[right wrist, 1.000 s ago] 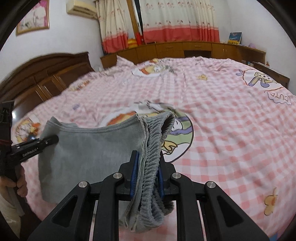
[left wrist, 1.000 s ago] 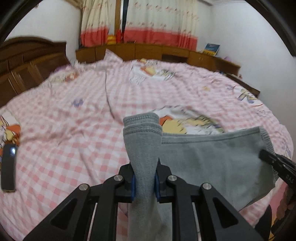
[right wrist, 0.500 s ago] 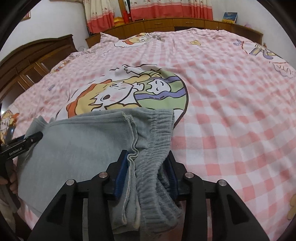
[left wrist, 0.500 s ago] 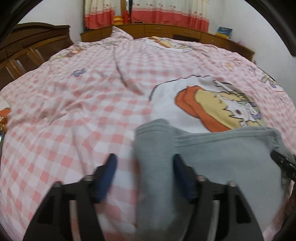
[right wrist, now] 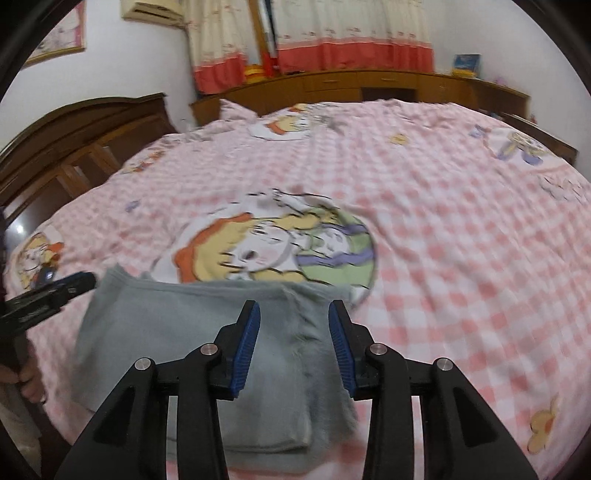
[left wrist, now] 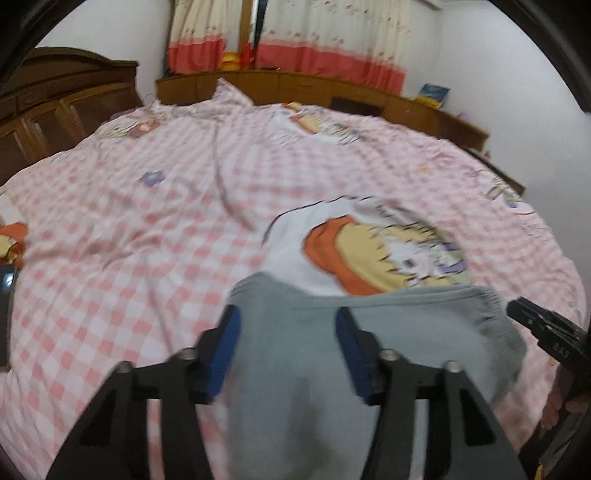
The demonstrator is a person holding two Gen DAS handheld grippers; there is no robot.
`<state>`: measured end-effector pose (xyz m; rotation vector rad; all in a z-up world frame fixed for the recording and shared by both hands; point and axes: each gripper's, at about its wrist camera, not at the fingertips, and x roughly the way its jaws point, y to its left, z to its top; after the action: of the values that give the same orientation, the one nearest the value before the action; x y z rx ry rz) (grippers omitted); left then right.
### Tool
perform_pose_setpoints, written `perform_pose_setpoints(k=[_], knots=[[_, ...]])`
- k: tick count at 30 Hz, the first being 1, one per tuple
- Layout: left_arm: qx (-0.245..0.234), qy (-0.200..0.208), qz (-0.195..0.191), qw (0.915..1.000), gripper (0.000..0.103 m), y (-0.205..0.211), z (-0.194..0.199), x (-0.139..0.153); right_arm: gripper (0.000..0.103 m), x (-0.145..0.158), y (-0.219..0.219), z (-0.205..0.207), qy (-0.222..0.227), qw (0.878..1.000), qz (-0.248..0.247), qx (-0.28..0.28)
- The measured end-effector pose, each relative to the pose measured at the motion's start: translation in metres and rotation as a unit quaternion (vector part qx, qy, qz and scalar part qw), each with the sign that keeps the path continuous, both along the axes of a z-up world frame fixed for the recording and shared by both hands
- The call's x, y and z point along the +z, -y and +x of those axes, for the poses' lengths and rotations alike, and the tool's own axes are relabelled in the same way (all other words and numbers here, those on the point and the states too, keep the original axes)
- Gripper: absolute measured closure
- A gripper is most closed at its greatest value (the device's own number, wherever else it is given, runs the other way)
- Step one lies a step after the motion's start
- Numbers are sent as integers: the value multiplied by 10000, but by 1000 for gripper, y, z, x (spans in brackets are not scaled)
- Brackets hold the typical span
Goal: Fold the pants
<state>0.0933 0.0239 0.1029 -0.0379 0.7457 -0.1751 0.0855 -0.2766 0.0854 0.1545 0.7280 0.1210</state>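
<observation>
Lying flat near the front edge of the bed (right wrist: 461, 229), the grey pants (right wrist: 177, 332) are seen folded into a broad rectangle on the pink checked cover (left wrist: 110, 258). The far edge of the pants runs straight across, just overlapping the lower rim of the round cartoon print (right wrist: 273, 247); the ribbed waistband end is at the right in the right wrist view, the other end at the left. The left gripper (left wrist: 288, 347) is held over the left end with its jaws partly apart; cloth is seen between the blue pads (left wrist: 221, 350), but no pinch is visible, and the jaws have just been closing from a wider gap. The right gripper (right wrist: 293, 343) is held over the waistband end, likewise partly open, its pads clear of the cloth on both sides; its jaws were opening within the past second. Both views are blurred. Beyond the pants, the cover is wide and unobstructed up to the dark wooden headboard (right wrist: 85, 125) and the low cabinets (right wrist: 369, 85) under the curtains (right wrist: 314, 33). A dark phone (left wrist: 5, 317) lies at the far left bed edge. A hand (right wrist: 31, 380) is visible on the left gripper's handle.
</observation>
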Motion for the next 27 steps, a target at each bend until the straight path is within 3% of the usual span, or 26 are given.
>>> perform_pose_setpoints(k=[1,2,3,5,9,12,16,19,27], knots=[[-66,-13,-58,10000,72,3,3,0,64,-2,-3,4,-27,10000,-7,40],[-135,-85,-102,9998,87,7,8,-4,64,-4,-6,9,-73,9999,-16,88],[-173,-166,-125,9996,91,9,13,-8,64,-9,-8,15,-132,9998,-14,159],[-194,-295,-103,9993,91,12,23,-20,64,-21,-12,27,-309,9993,-18,223],[117,-688,356,9969,92,6,49,-60,64,-58,-7,49,-729,9972,-86,124],[136,-809,205,9964,92,1,57,-75,64,-68,-6,53,-609,9979,-149,152],[87,-783,178,9967,92,-1,59,-80,64,-66,-9,53,-624,9975,-280,160],[70,-786,-49,9969,92,-8,54,-75,64,-59,-9,48,-676,9974,-258,78],[40,-778,-448,9960,86,-22,-5,-49,64,-26,-12,-6,-289,9987,-364,204]])
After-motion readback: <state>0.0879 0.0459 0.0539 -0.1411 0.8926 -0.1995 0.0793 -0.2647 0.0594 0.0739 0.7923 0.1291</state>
